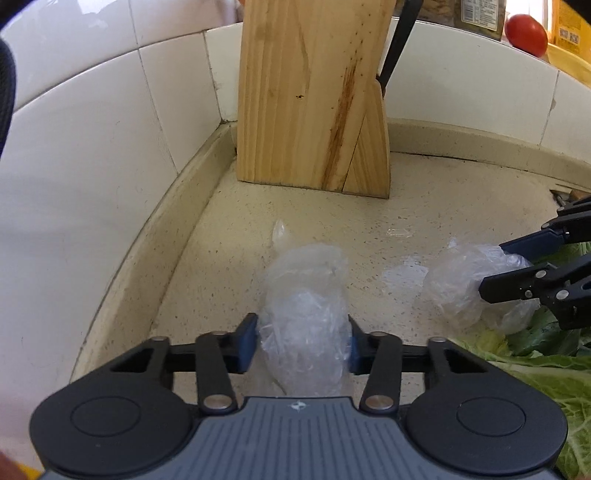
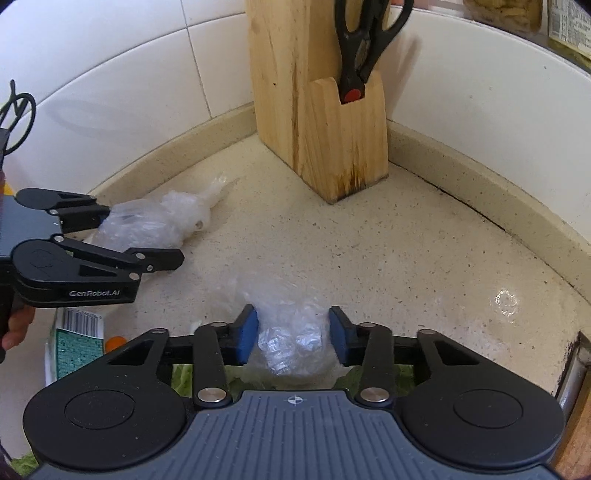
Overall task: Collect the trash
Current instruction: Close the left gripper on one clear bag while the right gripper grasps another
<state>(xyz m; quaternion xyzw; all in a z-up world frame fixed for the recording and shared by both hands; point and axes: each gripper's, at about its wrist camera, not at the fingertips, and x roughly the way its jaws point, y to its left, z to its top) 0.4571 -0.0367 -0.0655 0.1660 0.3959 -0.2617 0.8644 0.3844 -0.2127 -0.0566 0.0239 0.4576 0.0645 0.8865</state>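
Two crumpled wads of clear plastic wrap lie on the speckled beige counter. My left gripper (image 1: 302, 345) is shut on the left plastic wad (image 1: 304, 295), with both blue pads pressed against its sides. From the right wrist view, this left gripper (image 2: 144, 236) and its wad (image 2: 159, 221) sit at the left. My right gripper (image 2: 293, 334) is shut on the right plastic wad (image 2: 291, 343). The left wrist view shows that right gripper (image 1: 493, 266) straddling its wad (image 1: 458, 284) at the right edge.
A wooden knife block (image 1: 310, 96) holding black scissors (image 2: 365, 48) stands in the tiled corner. Green lettuce leaves (image 1: 543, 365) lie under the right gripper. A barcoded package (image 2: 77, 332) lies at the lower left. A tomato (image 1: 526, 33) sits on the ledge behind.
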